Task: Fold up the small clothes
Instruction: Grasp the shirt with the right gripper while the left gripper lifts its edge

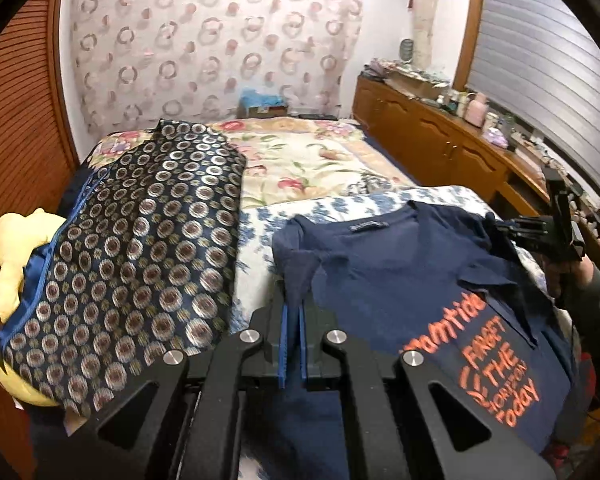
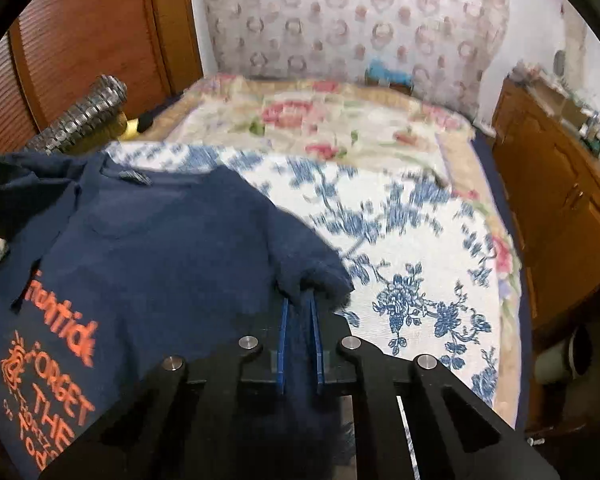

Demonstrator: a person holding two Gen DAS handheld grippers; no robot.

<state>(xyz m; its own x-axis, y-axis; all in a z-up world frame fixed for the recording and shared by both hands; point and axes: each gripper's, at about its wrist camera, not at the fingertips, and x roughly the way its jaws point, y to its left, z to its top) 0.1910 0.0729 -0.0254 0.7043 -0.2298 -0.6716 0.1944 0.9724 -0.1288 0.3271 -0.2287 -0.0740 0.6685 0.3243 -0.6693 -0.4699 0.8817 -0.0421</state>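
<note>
Left wrist view: the left gripper (image 1: 293, 312) has its blue pads pressed together on a fold of the navy shirt (image 1: 400, 276), pinching the near left sleeve edge; the shirt lies spread to the right over a blue-flowered quilt (image 1: 260, 240) on the bed (image 1: 312, 152), its orange lettering (image 1: 496, 364) near right and its collar label on the far side; the right gripper (image 1: 496, 228) reaches the shirt's far right edge, a hand (image 1: 572, 276) behind it; a dark circle-patterned cloth (image 1: 140, 248) lies left of the shirt, over a yellow plush toy (image 1: 8, 248); a wooden cabinet (image 1: 432, 136) runs along the right wall.

Right wrist view: the right gripper (image 2: 298, 304) is nipped on the shirt's (image 2: 160, 240) right sleeve, cloth bunched between its narrow blue pads; the shirt spreads left, lettering (image 2: 52, 376) near left; the quilt (image 2: 400, 240) stretches right and far, blurred; the patterned cloth (image 2: 80, 116) shows far left.
</note>
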